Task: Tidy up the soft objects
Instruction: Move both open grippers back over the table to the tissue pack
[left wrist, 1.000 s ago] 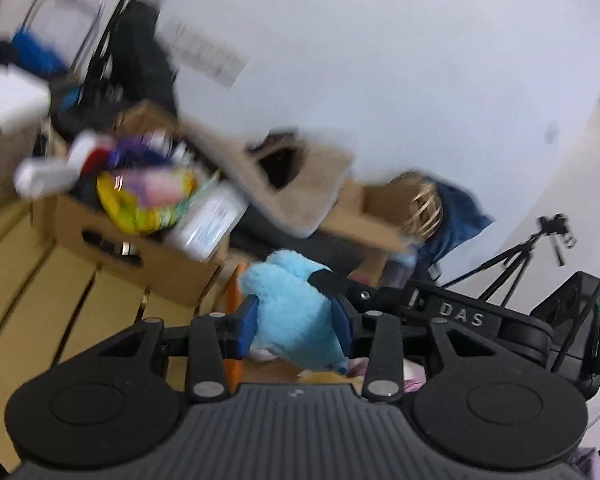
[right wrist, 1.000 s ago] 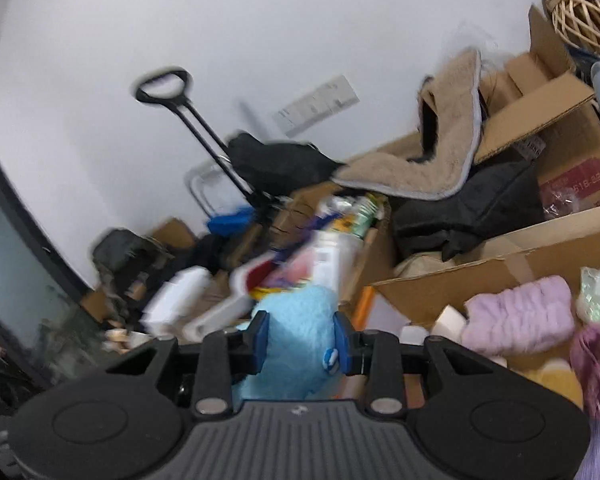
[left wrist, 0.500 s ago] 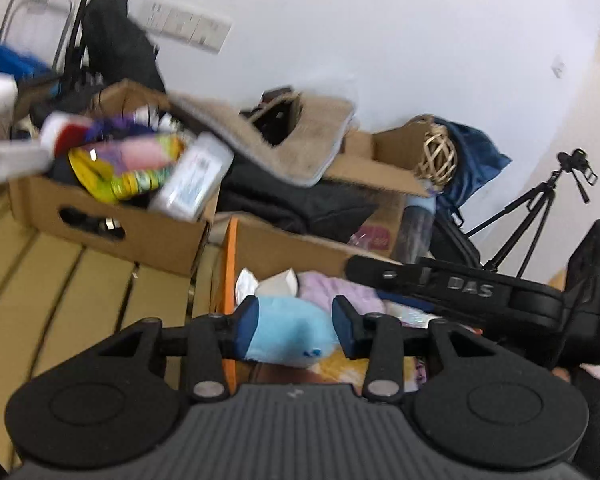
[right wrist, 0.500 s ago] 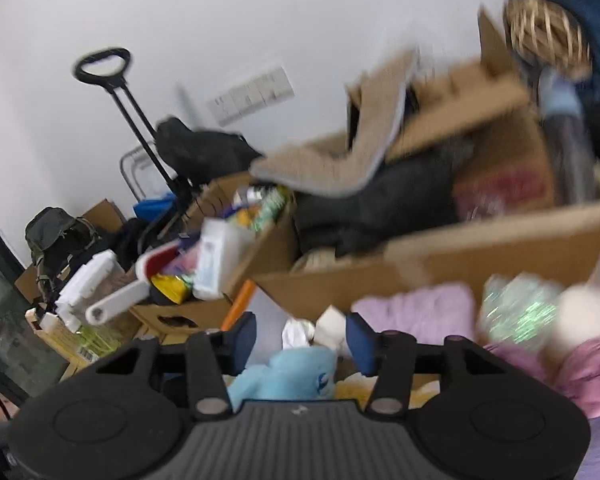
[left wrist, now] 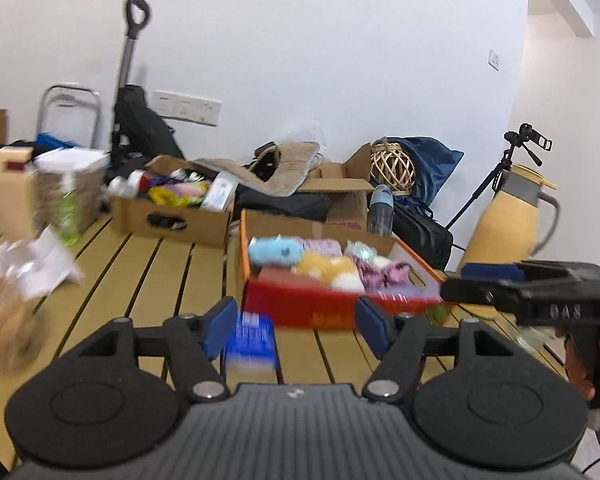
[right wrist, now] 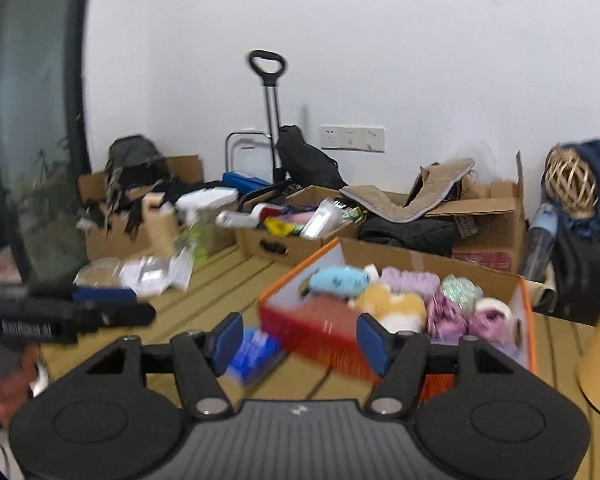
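Observation:
A red and orange cardboard box [left wrist: 332, 312] [right wrist: 324, 336] on the slatted wooden table holds several soft toys. A light blue plush [left wrist: 274, 251] [right wrist: 338, 280] lies at the box's back left, beside yellow [left wrist: 326, 266], purple [left wrist: 380, 274] and white ones. My left gripper [left wrist: 298, 326] is open and empty, well back from the box. My right gripper [right wrist: 298, 338] is open and empty too, in front of the box. The right gripper shows at the right in the left wrist view [left wrist: 532, 292]. The left gripper shows at the left in the right wrist view [right wrist: 60, 312].
A blue packet [left wrist: 252, 344] [right wrist: 256, 354] lies on the table in front of the box. A brown box of clutter [left wrist: 172, 212] stands behind. Papers and a bag [left wrist: 24, 276] lie at the left. A yellow jug [left wrist: 508, 220] and a tripod [left wrist: 496, 176] stand at the right.
Both grippers let go of the blue plush, which now lies in the red box. Both opened wide and pulled back and up from the box.

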The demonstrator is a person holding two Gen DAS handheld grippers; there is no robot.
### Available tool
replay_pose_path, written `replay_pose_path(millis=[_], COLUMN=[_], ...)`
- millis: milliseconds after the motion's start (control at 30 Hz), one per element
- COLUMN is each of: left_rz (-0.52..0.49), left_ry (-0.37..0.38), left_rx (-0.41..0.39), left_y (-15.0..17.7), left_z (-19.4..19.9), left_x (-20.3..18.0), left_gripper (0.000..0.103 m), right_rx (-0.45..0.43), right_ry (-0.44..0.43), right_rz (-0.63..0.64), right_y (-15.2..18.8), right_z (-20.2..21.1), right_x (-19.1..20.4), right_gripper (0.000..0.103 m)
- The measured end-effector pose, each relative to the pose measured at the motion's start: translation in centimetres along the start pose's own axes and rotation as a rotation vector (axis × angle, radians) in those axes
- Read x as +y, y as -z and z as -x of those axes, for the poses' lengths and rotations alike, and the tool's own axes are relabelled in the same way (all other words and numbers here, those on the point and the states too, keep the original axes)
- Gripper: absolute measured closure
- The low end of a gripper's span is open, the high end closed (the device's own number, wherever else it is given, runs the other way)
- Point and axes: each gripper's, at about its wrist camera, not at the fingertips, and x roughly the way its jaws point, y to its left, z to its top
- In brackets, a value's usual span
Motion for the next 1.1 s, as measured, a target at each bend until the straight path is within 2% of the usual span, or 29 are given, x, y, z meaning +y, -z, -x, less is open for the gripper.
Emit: replay_pose_path(millis=[100,233,333,433,600,733,900,1100], left_rz=[0.029,0.057,0.054,0.035,0.031,0.055,0.083,0.056], left_ry=[-0.021,-0.003,-0.012,-0.010,-0.002,-0.032,-0.108,-0.104], left_rx=[0.004,0.071,0.108,0.099,0.082,0.085,0.107,0.127], left_y=[3.5,7.1,9.1,9.5,9.4,9.0,7.2,3.5], left_z=[3.6,5.9,6.7,7.2,7.3,5.5,0.9,-5.8], left_x=[-1.3,-2.5,-3.3,-3.7,-4.2,-2.9,0.5,5.5], left_gripper=[0.032,0.032,0.032,0.032,0.032,0.032,0.033,0.042], right_rx=[-0.006,0.017,0.054,0.090,0.057,0.057,0.076,0.100], right_ry=[0.029,0.038,0.043,0.083,0.105,0.094,0.077,0.060], right_rz=[0.027,-0.088,-0.171,-0.203,-0.220,-0.267,-0.292,-0.238], right_y=[4.2,9.1,12.4,14.2,14.5,14.3,12.9,9.8], right_z=[4.2,8.0,9.7,10.7,11.9,10.1,5.6,-1.9], right_x=[2.3,3.4,3.8,4.1,3.8,3.1,2.5,3.6], right_gripper=[0.035,0.026,0.025,0.025,0.025,0.025,0.026,0.026])
